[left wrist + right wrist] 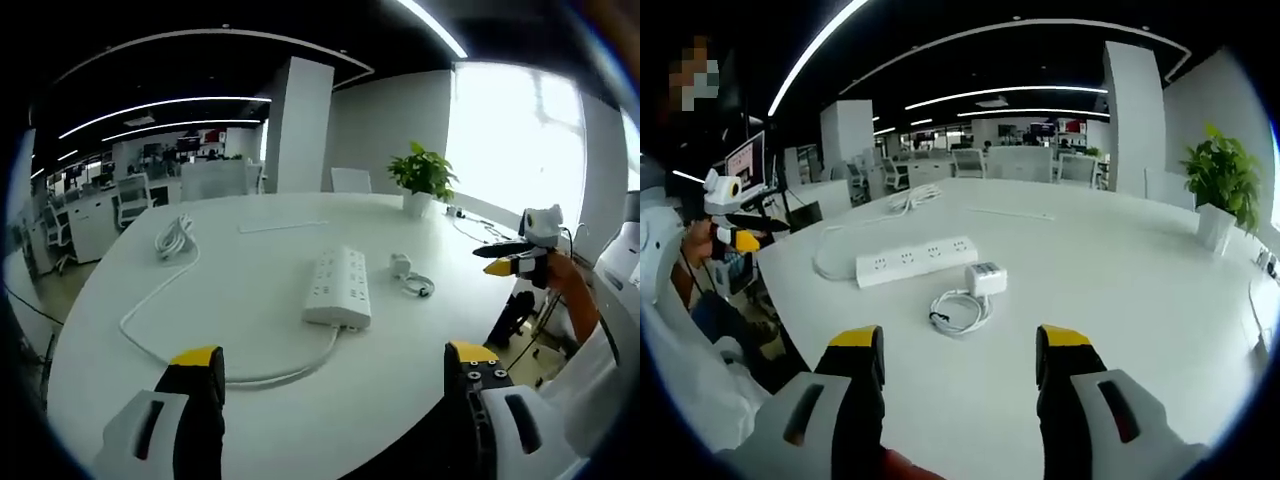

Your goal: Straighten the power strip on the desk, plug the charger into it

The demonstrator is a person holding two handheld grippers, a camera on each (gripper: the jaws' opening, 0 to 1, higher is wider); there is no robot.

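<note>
on the desk [1120,290], white power strip [917,261] (lying askew) beside charger [986,278].

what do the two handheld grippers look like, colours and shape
The left gripper and the right gripper look alike: each has two chunky white plastic jaw housings with a dark slot, black inner finger faces and yellow caps on the tips. Where each shows in the other's view, it carries a white box on top. The person wears white sleeves.
</note>
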